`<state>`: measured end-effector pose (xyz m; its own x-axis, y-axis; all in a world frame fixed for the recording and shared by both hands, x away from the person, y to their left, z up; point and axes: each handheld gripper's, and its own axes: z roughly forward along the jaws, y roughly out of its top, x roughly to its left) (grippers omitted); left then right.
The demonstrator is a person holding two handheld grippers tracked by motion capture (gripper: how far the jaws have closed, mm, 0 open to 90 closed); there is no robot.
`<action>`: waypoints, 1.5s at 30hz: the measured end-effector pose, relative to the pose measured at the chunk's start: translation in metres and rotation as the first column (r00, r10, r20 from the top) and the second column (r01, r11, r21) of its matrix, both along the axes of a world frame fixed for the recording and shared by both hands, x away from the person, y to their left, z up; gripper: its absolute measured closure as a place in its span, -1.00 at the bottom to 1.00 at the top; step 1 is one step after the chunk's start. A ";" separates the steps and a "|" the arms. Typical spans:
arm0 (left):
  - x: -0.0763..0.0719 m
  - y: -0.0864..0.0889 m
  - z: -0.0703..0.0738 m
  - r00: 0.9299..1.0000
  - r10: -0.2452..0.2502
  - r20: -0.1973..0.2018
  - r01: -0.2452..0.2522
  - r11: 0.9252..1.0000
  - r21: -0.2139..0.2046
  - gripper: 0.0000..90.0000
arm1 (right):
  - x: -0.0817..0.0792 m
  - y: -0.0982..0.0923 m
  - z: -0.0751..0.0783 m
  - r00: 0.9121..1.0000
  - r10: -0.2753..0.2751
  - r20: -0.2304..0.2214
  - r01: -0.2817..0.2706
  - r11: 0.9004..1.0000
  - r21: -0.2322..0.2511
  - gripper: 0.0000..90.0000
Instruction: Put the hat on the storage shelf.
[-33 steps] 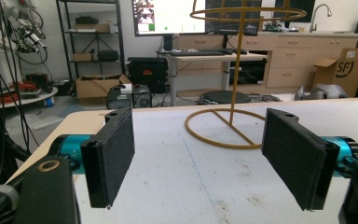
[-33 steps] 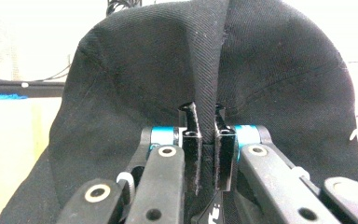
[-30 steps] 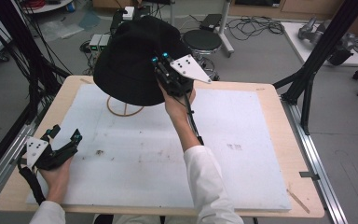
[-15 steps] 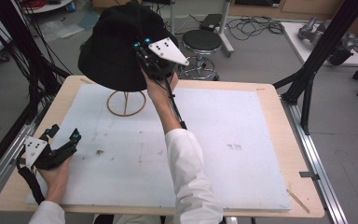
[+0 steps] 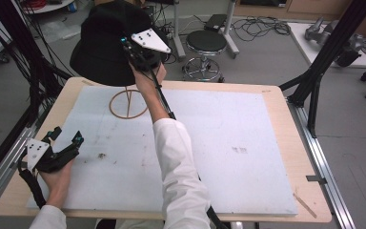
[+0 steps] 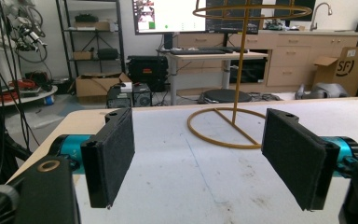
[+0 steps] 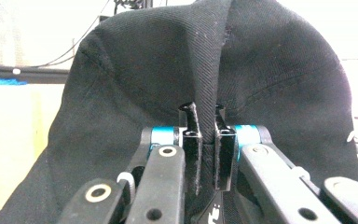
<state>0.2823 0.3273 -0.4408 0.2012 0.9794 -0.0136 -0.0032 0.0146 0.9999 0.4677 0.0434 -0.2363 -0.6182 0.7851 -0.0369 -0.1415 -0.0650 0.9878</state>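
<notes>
While the left gripper (image 5: 64, 145) sat low at the near-left corner of the table (image 5: 276, 114), its jaws stood wide apart with nothing between them, the felt-like black pads (image 6: 114, 149) facing each other across bare white mat (image 5: 228, 157). Beyond them rose the stand (image 5: 127, 102): a thin, brass-coloured wire ring flat on the mat, one slim upright, another hoop on top (seen in the left gripper view). Farther back and higher, the right gripper (image 7: 207, 140) was clenched on the hat (image 5: 107, 45), pinching a fold of its black twill brim. The hat hung in the air above the stand's far side, soft and drooping, its crown dome-shaped with stitched seams.

The risk from here, I'd say: that grip was only a narrow pinch of limp cloth, so the hat could slip or swing. And the stand looked light and spindly; if the sagging brim caught the top hoop off-centre, it could tip the whole thing over.
</notes>
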 end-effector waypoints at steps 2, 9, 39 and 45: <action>0.000 0.000 0.000 1.000 0.000 0.002 0.000 1.000 0.002 -0.43 | 0.001 0.006 0.000 1.000 0.009 -0.004 -0.009 1.000 -0.005 0.91; -0.002 0.000 0.002 1.000 0.001 0.008 -0.001 1.000 0.006 -0.43 | 0.008 0.016 -0.010 0.999 0.007 -0.041 -0.009 0.999 -0.039 0.91; 0.000 0.005 0.001 1.000 0.008 0.001 -0.008 1.000 -0.016 -0.43 | 0.023 0.020 -0.050 0.984 0.003 -0.180 -0.019 0.996 -0.089 0.90; 0.000 0.005 0.000 1.000 0.006 -0.001 -0.006 1.000 -0.021 -0.43 | 0.022 0.018 -0.050 0.982 0.006 -0.188 -0.021 0.997 -0.080 0.87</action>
